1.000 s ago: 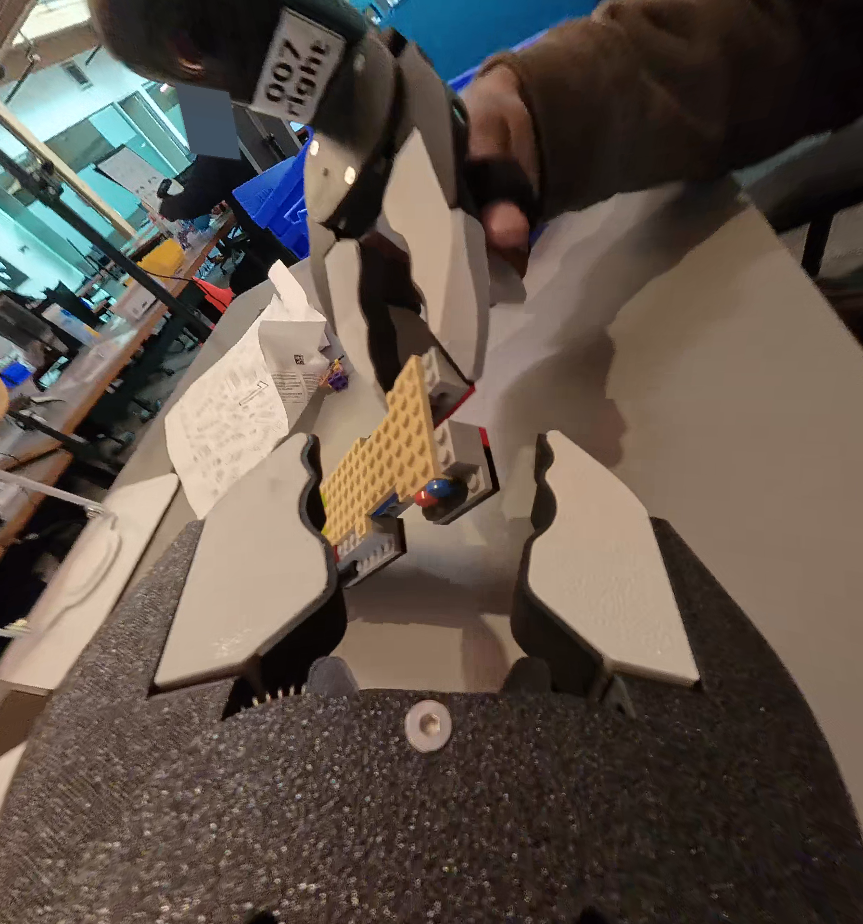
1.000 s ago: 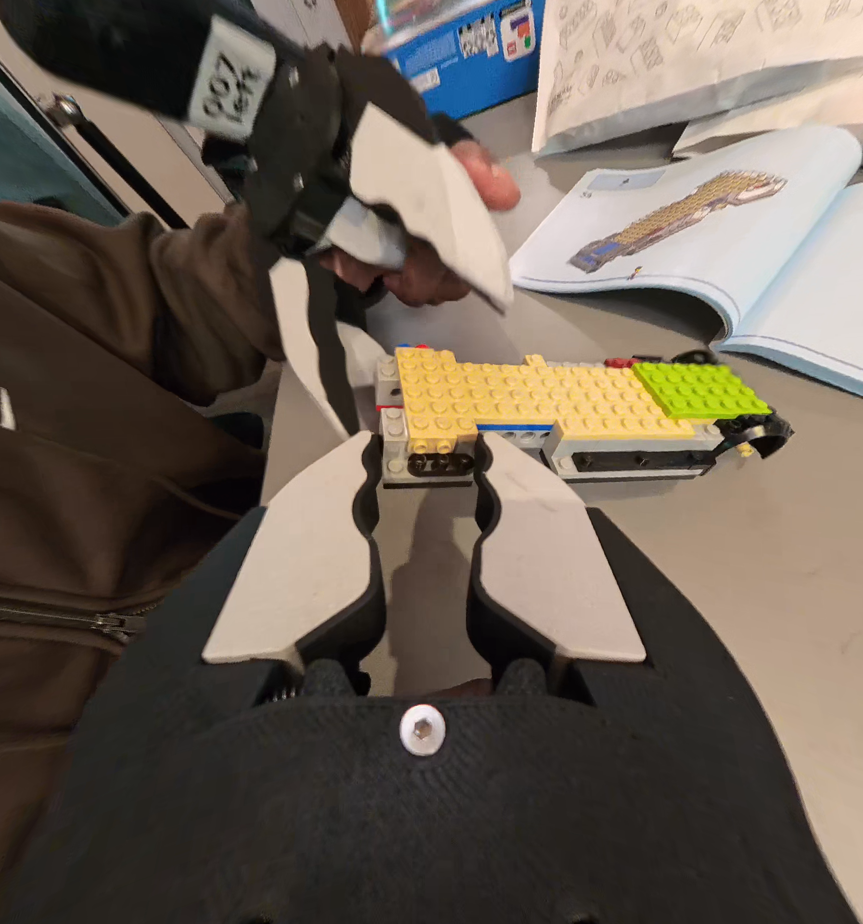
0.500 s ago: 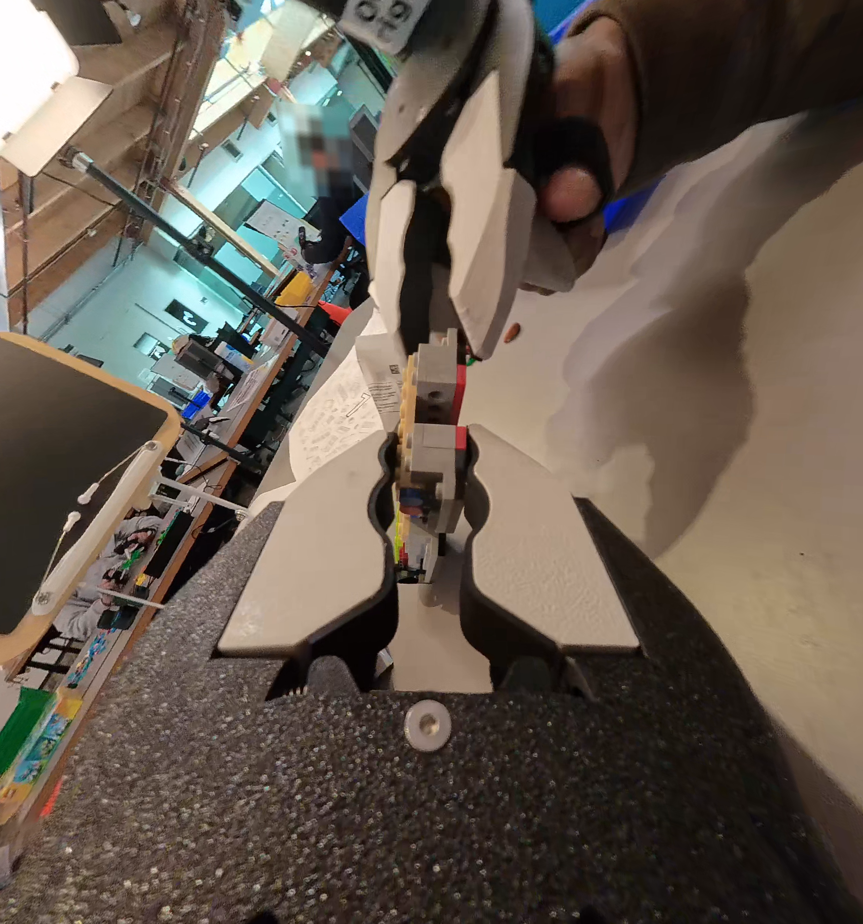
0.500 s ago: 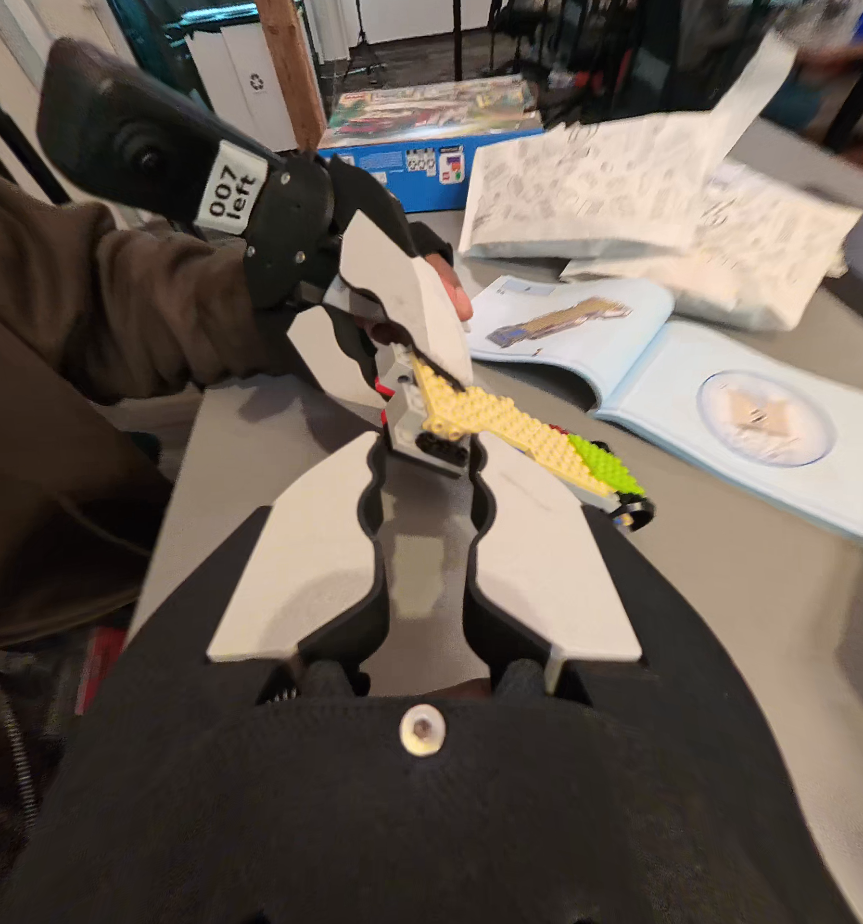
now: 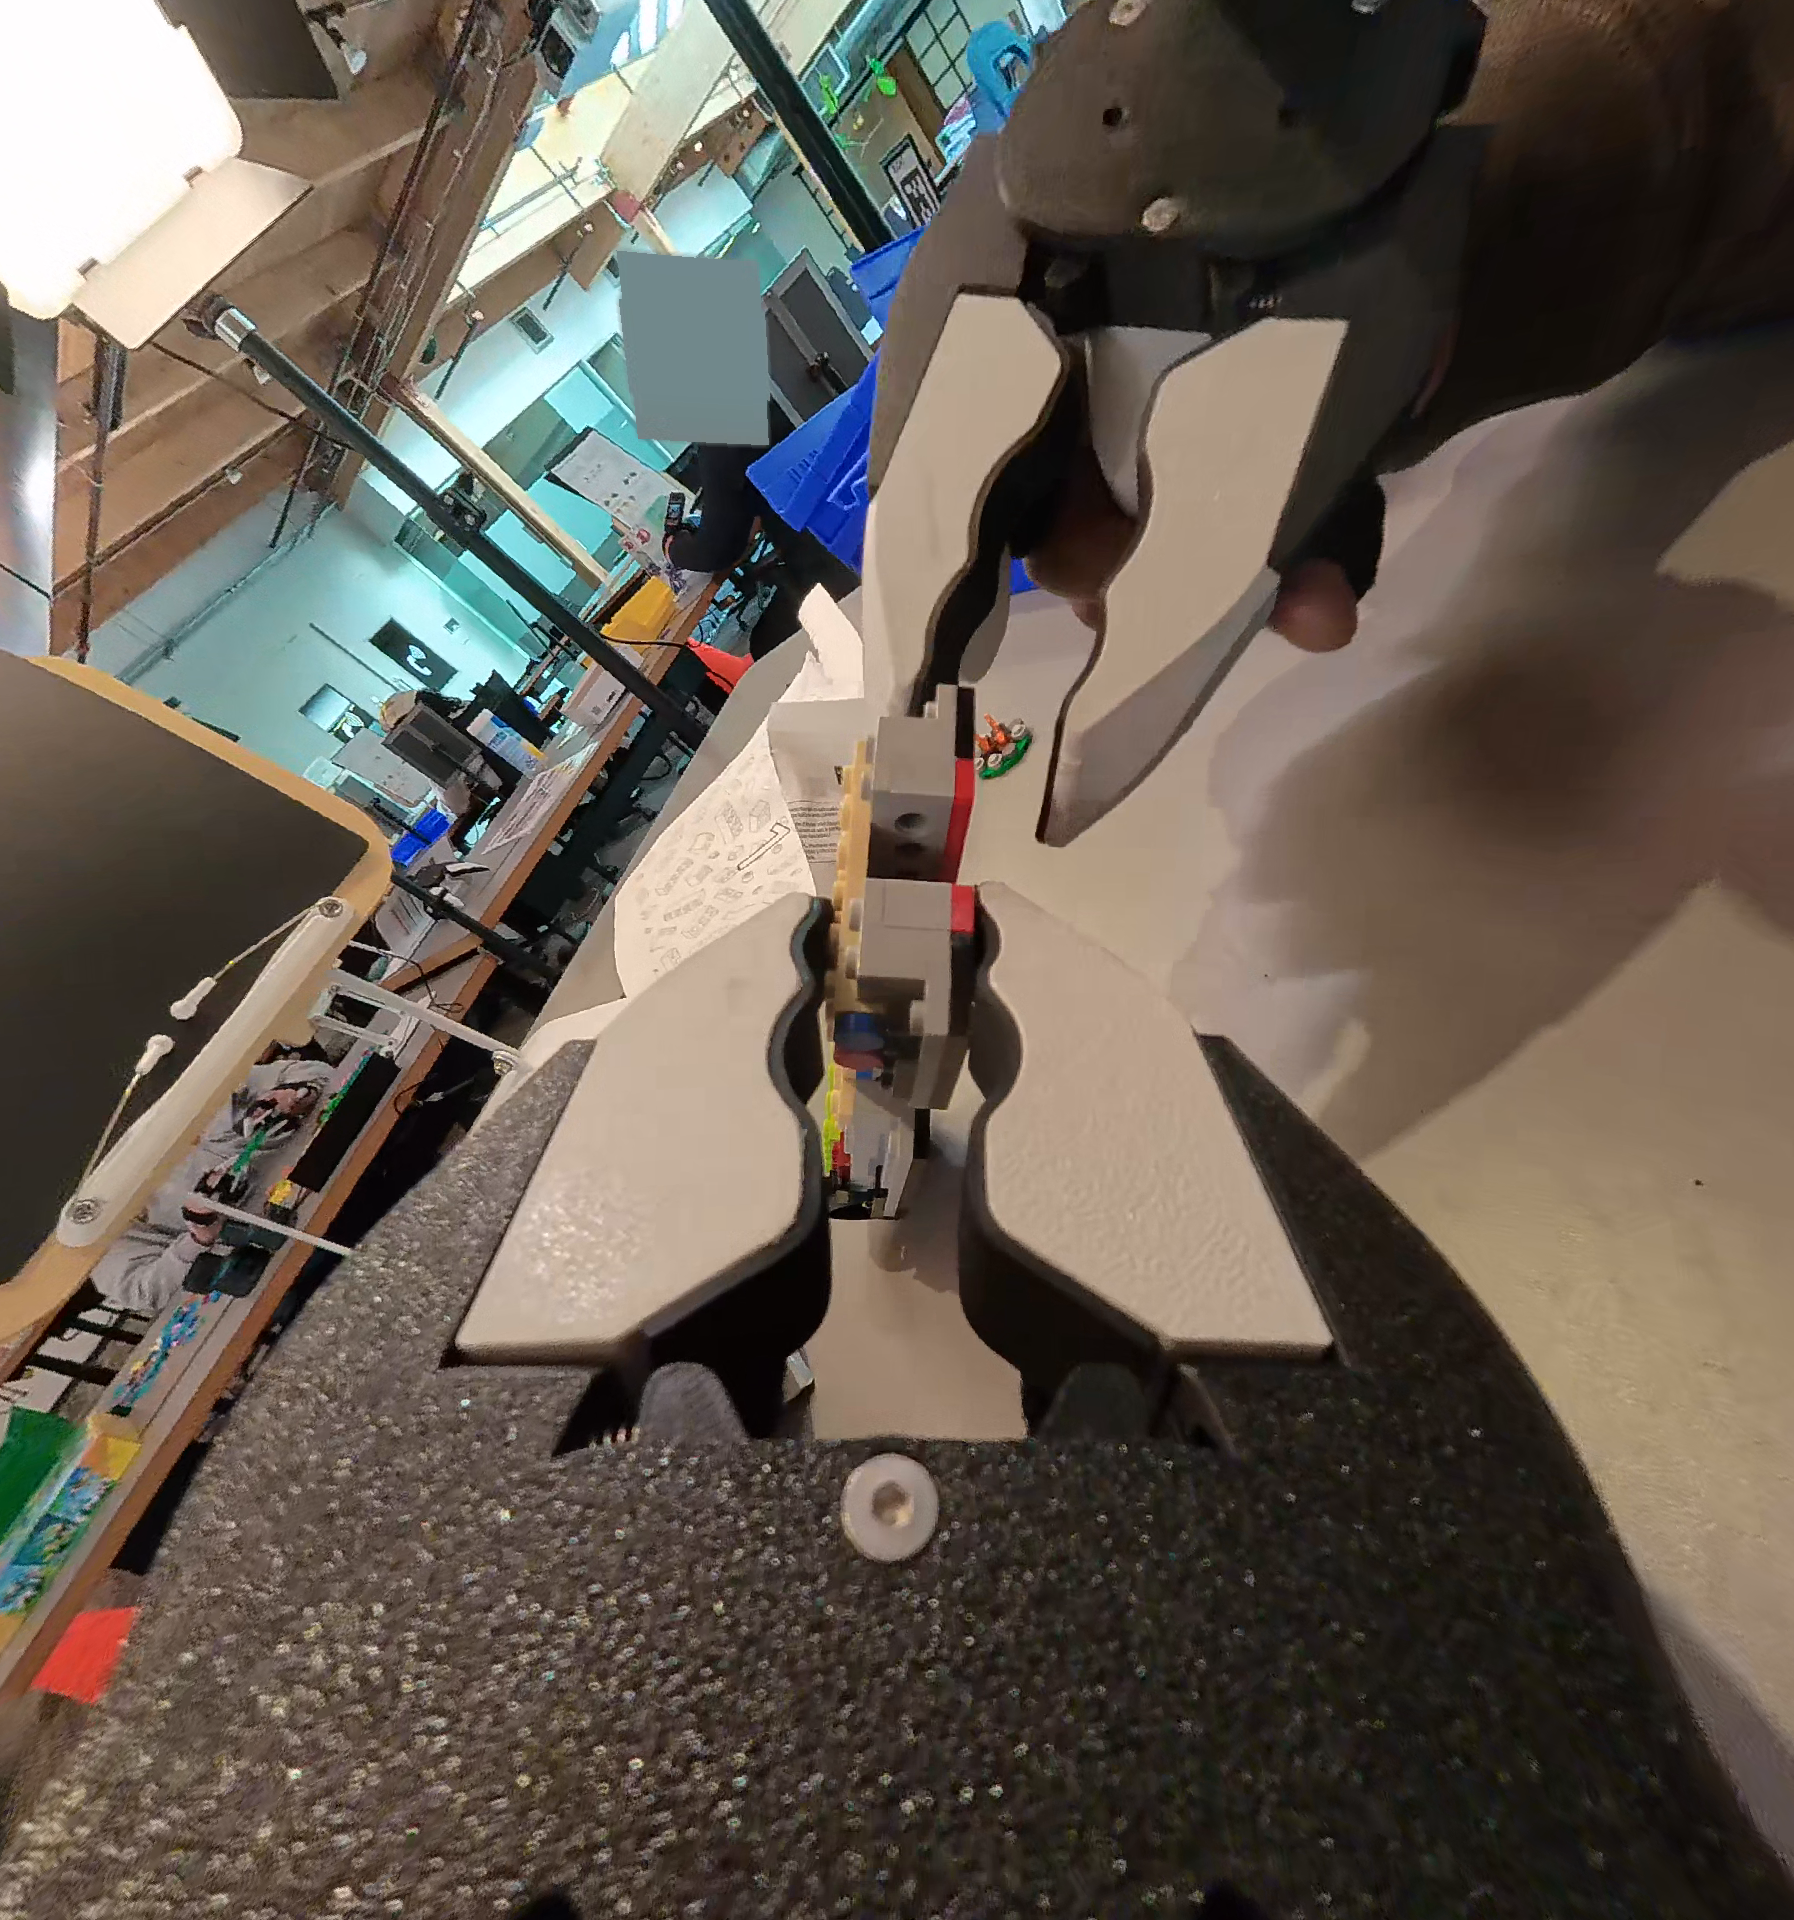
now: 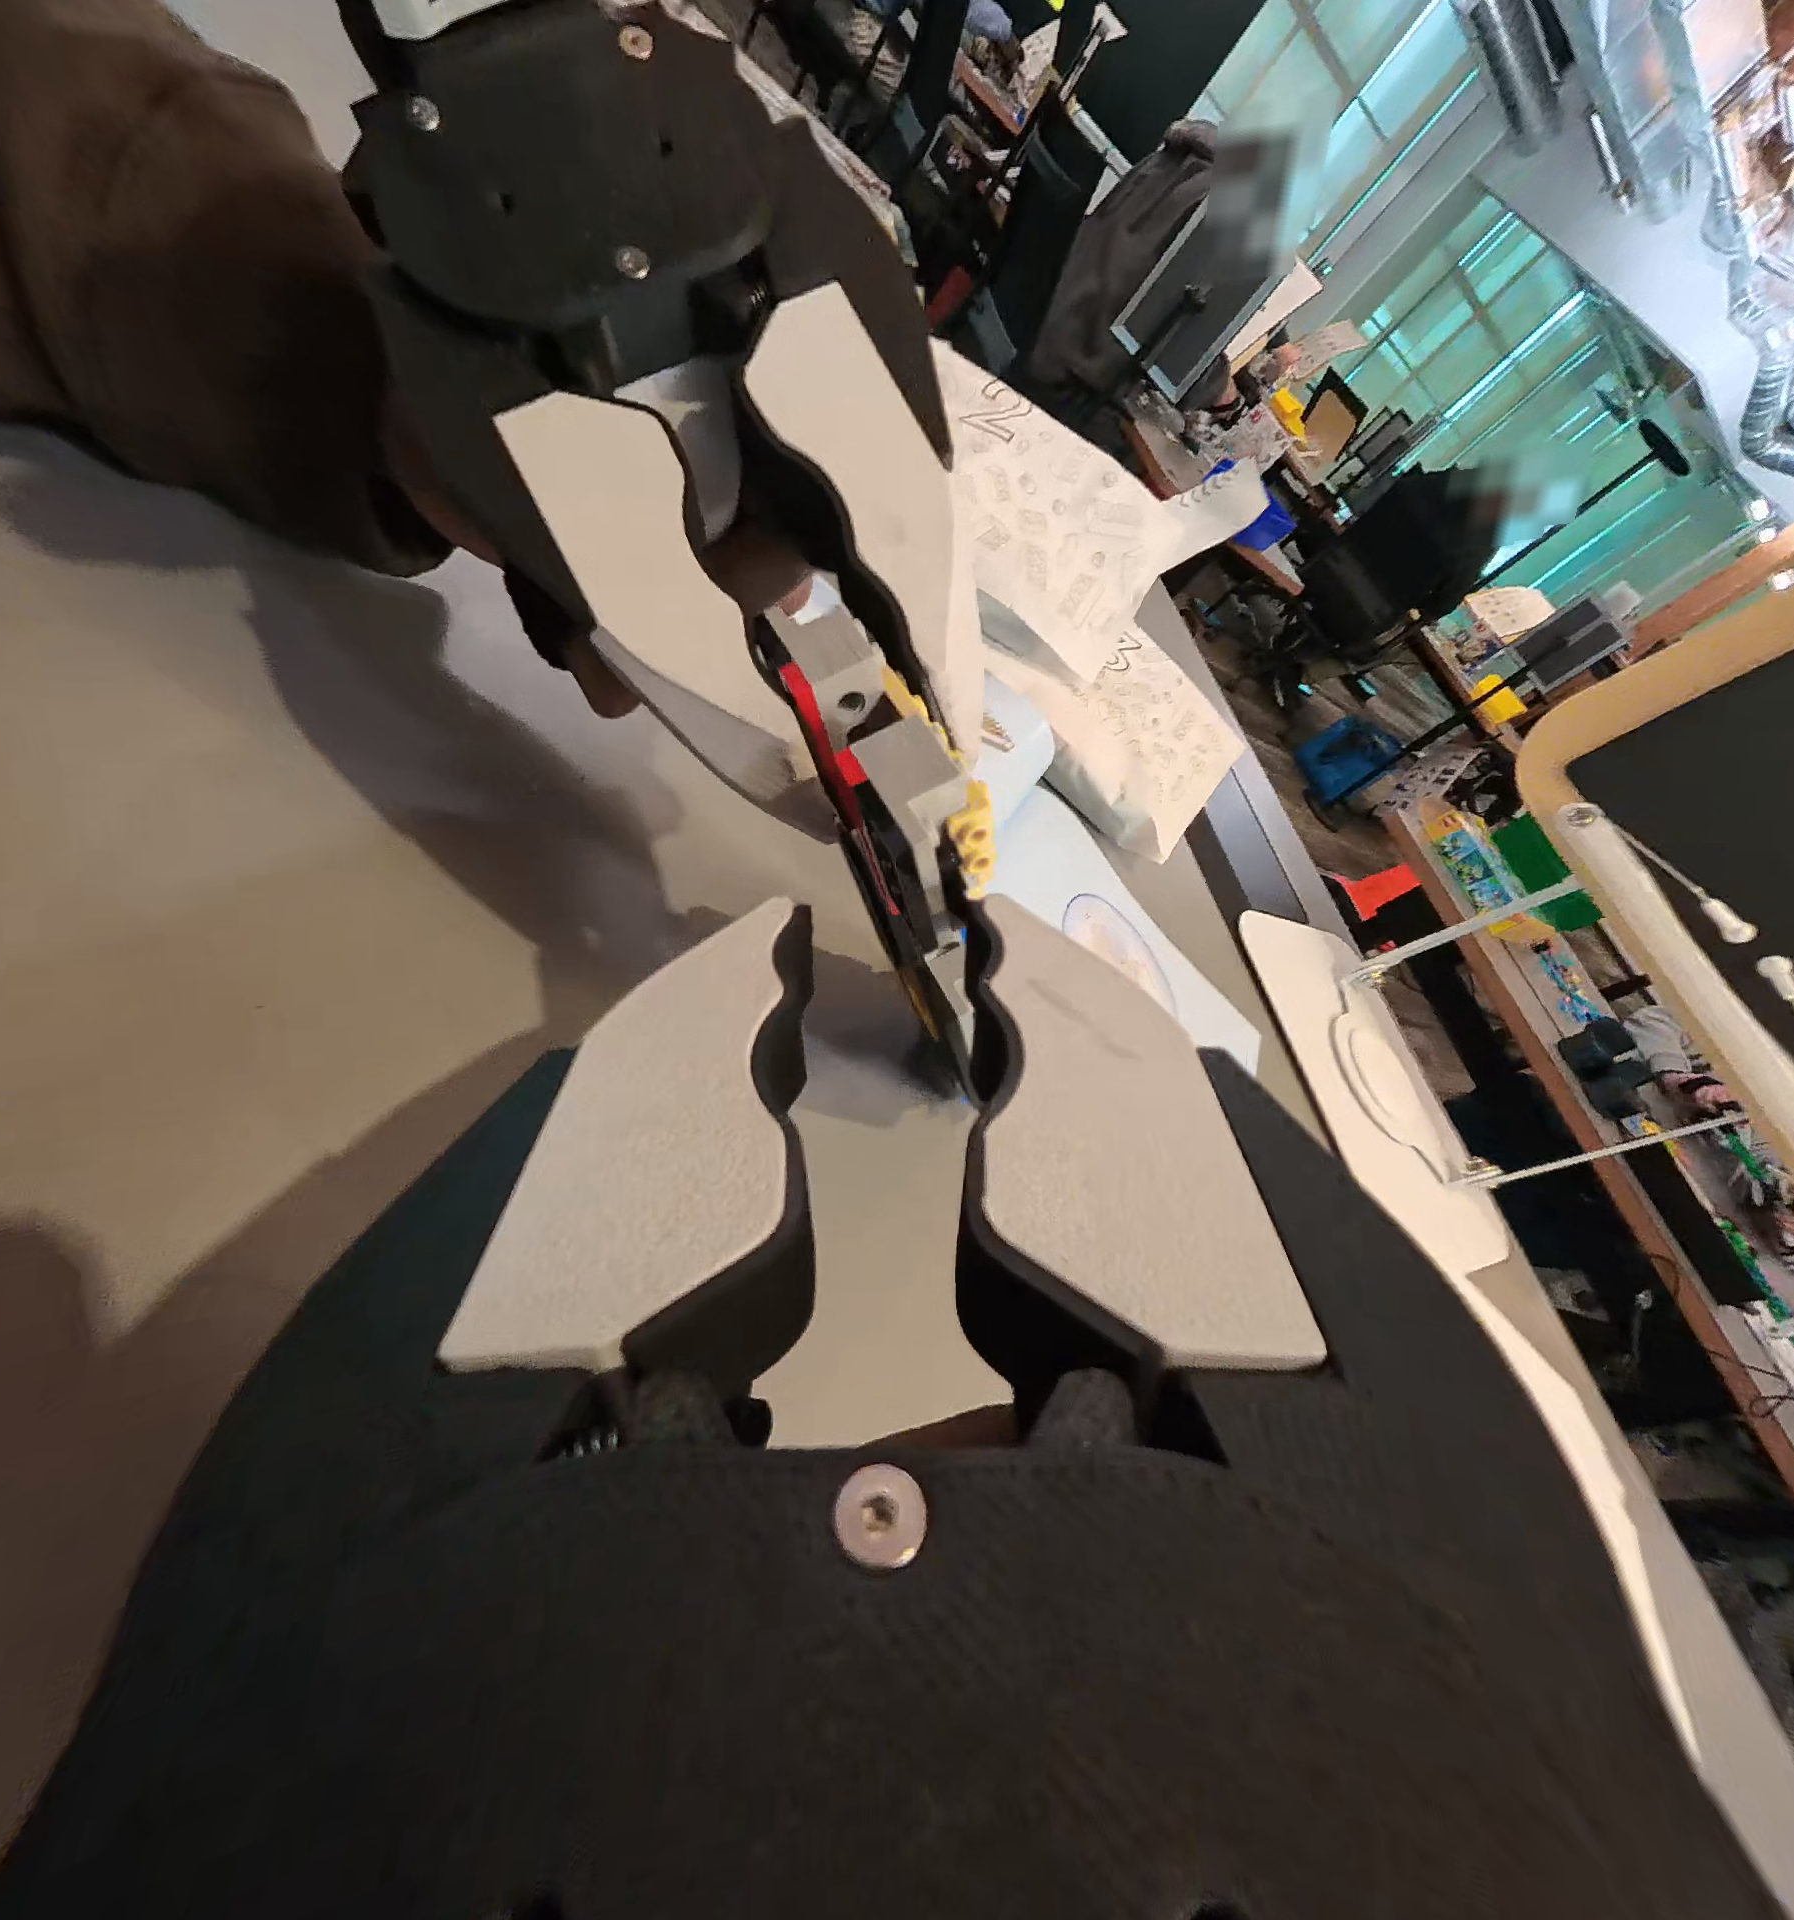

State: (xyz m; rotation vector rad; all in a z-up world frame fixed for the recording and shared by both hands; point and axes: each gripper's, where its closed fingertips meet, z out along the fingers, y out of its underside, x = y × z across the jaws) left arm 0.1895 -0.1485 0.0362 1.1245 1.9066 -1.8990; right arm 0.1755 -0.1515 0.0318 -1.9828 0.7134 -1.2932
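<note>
A brick model [image 5: 914,821] with a yellow plate, grey blocks and red parts is held on edge above the grey table [image 5: 1495,1091]. My left gripper [image 5: 898,935] is shut on it, with both pads pressed against its sides. In the right wrist view the left gripper [image 6: 872,758] clamps the model [image 6: 903,769] from above. My right gripper [image 6: 888,935] is open. The model's lower end stands between its fingers, against the right finger [image 6: 1007,977], with a gap to the left finger [image 6: 758,987]. In the left wrist view the right gripper [image 5: 986,764] is at the model's far end.
A pale blue instruction booklet [image 6: 1080,862] and white printed paper bags [image 6: 1080,540] lie on the table beyond the model. A small green and orange piece [image 5: 1002,743] sits on the table. A blue bin [image 5: 820,488] stands behind. A white board [image 6: 1371,1060] lies at the table's right edge. Both grippers' tips are close together, under 4 cm apart.
The left gripper shut on the model, which lay flat on the table, then lifted it and turned it on edge. The right gripper now has the model's end between its fingers.
</note>
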